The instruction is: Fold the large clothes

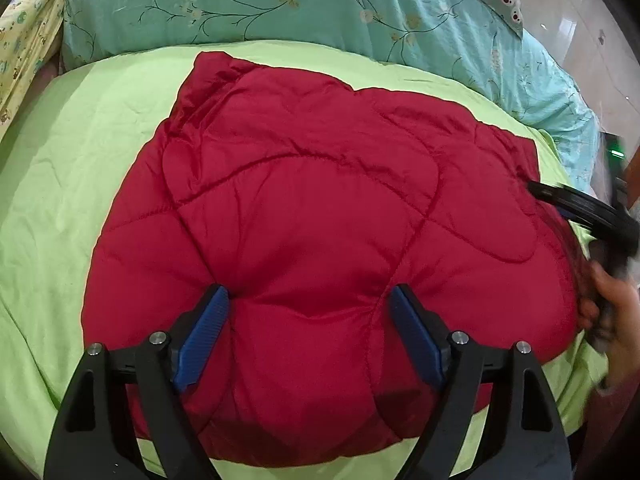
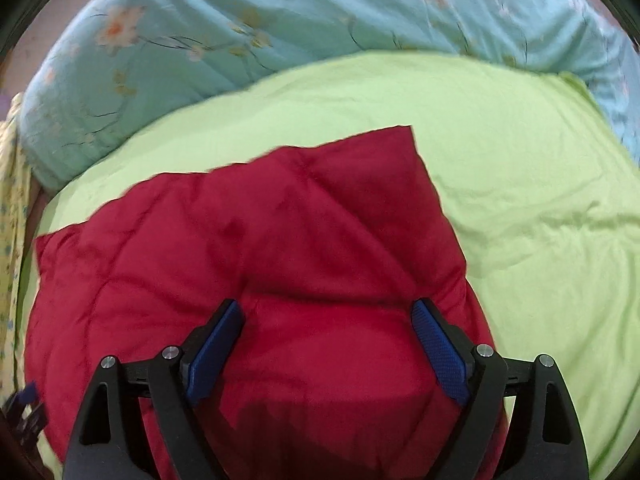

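Note:
A red quilted padded garment [image 1: 312, 216] lies folded in a thick bundle on the green sheet [image 1: 80, 152]. My left gripper [image 1: 308, 300] is open, its blue pads pressed onto the near part of the garment. The right gripper shows in the left wrist view as a blurred black arm [image 1: 580, 208] at the garment's right edge. In the right wrist view the garment [image 2: 248, 248] fills the lower middle. My right gripper [image 2: 328, 314] is open just over its near right part, holding nothing.
A teal floral quilt [image 1: 304, 4] is bunched along the far side of the bed and also shows in the right wrist view [image 2: 240, 28]. A yellow patterned cloth [image 1: 24, 36] hangs at the far left. Green sheet [image 2: 540, 208] stretches to the garment's right.

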